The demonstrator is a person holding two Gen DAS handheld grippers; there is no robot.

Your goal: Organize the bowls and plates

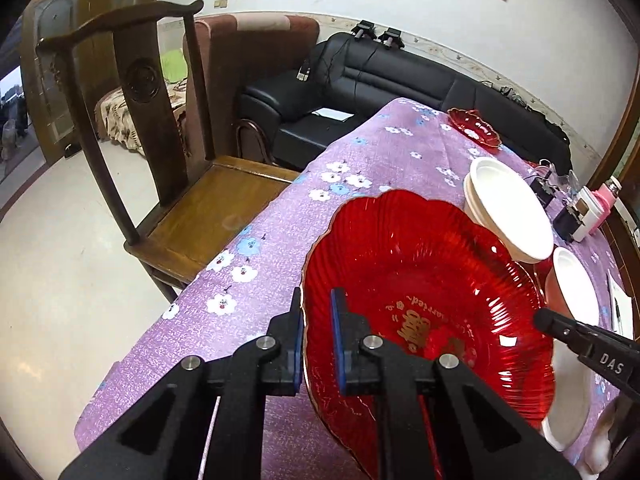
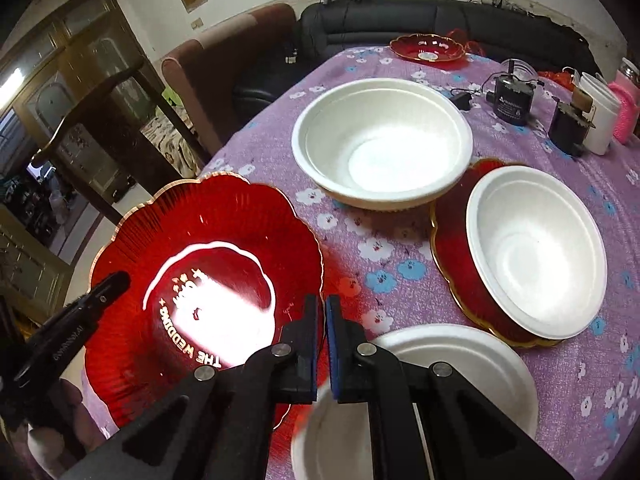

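Over the purple flowered tablecloth [image 2: 384,256], both grippers pinch one red scalloped plate [image 2: 200,280] by its rim. The left gripper [image 1: 316,344] clamps one edge and the right gripper [image 2: 322,344] clamps the other. Lift both sides evenly so the plate stays flat, then bring it gently toward the other red plate [image 2: 452,240] under the white bowl [image 2: 536,256].

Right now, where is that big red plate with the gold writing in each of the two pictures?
Left wrist view: the big red plate fills the lower middle, gripped at its left rim.
Right wrist view: it sits lower left, gripped at its right rim.
Shared landmark: the small red dish at the table's far end.
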